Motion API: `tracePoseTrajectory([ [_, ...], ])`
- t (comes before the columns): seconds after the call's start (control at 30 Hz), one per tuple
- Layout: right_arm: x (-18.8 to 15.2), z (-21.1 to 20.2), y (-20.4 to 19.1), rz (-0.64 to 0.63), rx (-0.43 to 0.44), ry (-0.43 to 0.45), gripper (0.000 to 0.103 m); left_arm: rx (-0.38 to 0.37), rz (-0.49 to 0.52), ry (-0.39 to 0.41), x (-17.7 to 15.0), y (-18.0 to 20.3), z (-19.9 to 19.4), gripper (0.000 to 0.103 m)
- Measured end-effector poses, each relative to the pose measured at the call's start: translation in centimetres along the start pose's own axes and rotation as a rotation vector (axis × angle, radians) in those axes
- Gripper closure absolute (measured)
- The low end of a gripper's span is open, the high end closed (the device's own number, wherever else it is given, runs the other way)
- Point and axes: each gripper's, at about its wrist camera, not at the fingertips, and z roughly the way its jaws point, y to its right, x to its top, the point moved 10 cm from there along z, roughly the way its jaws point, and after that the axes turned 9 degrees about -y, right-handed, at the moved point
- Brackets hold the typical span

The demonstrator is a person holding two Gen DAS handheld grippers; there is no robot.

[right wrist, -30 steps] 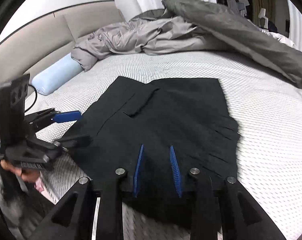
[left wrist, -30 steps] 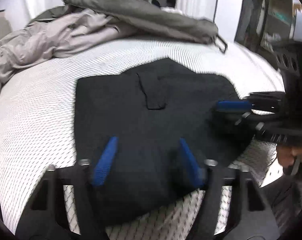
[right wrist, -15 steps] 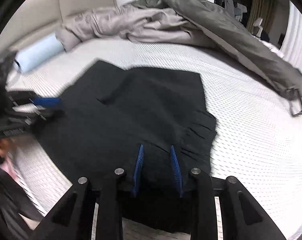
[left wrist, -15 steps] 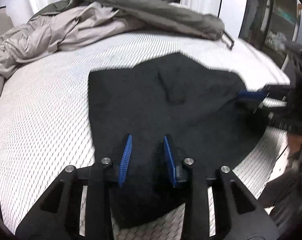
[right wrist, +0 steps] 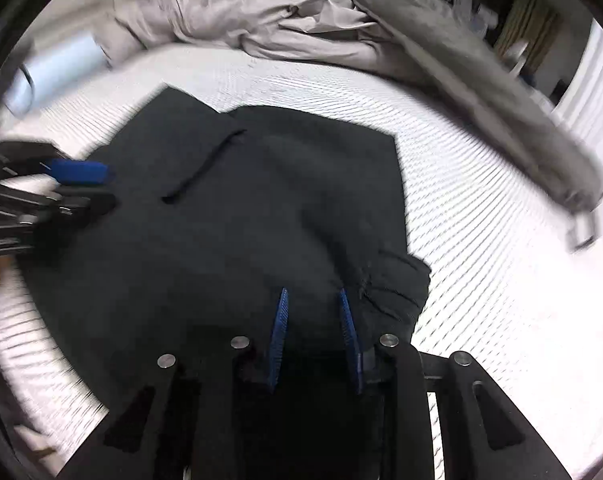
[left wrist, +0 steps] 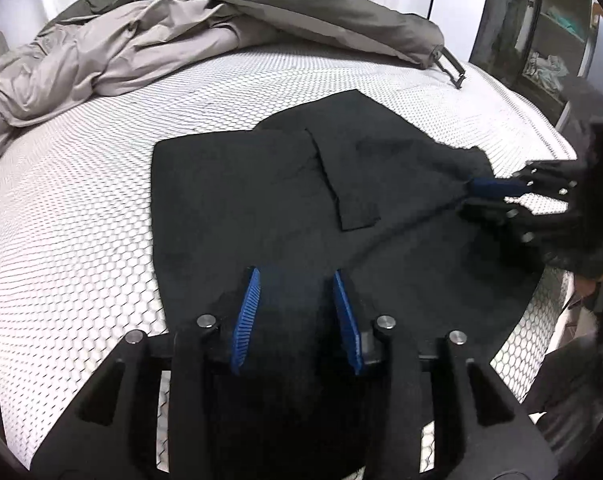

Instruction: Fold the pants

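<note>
Black pants lie spread on the white mesh-patterned mattress, a back pocket facing up. My left gripper is at their near edge; its jaws are opening, and dark fabric still fills the gap between the blue pads. In the right wrist view the pants bunch up at my right gripper, which is shut on a gathered fold near the wrinkled corner. Each gripper shows in the other's view: the right gripper pulls a corner taut, and the left gripper grips the opposite side.
Grey and beige bedding is heaped across the far side of the bed, with a strap buckle hanging off it. A pale blue bolster lies by the headboard. Dark shelving stands beyond the right edge of the bed.
The left jaws went from wide apart to narrow around the pants' near edge. Both grippers shifted, and the pants now look pulled taut between them.
</note>
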Motion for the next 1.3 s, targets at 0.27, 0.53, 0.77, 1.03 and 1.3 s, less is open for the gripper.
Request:
tracePoseTrajectory([
  [0.27, 4.8, 0.2, -3.6, 0.082, 0.156, 0.055, 0.072, 0.075, -0.013, 0.03, 3.6, 0.3, 0.0, 0.067],
  [0.53, 2.3, 3.6, 0.5, 0.042, -0.08, -0.083, 0.077, 0.082, -0.01, -0.032, 2.5, -1.5, 1.7, 0.067],
  [0.77, 3.9, 1.1, -0.5, 0.102, 0.084, 0.011, 0.07, 0.101, -0.094, 0.009, 3.2, -3.5, -1.1, 0.067],
  [1.03, 7.9, 5.6, -3.1, 0.189, 0.105, -0.026, 0.054, 0.066, -0.195, -0.016, 6.3, -3.0, 2.7, 0.067],
  [1.3, 5.2, 3.8, 0.8, 0.079, -0.018, -0.006, 0.062, 0.148, -0.246, -0.023, 3.3, -5.9, -0.1, 0.081],
])
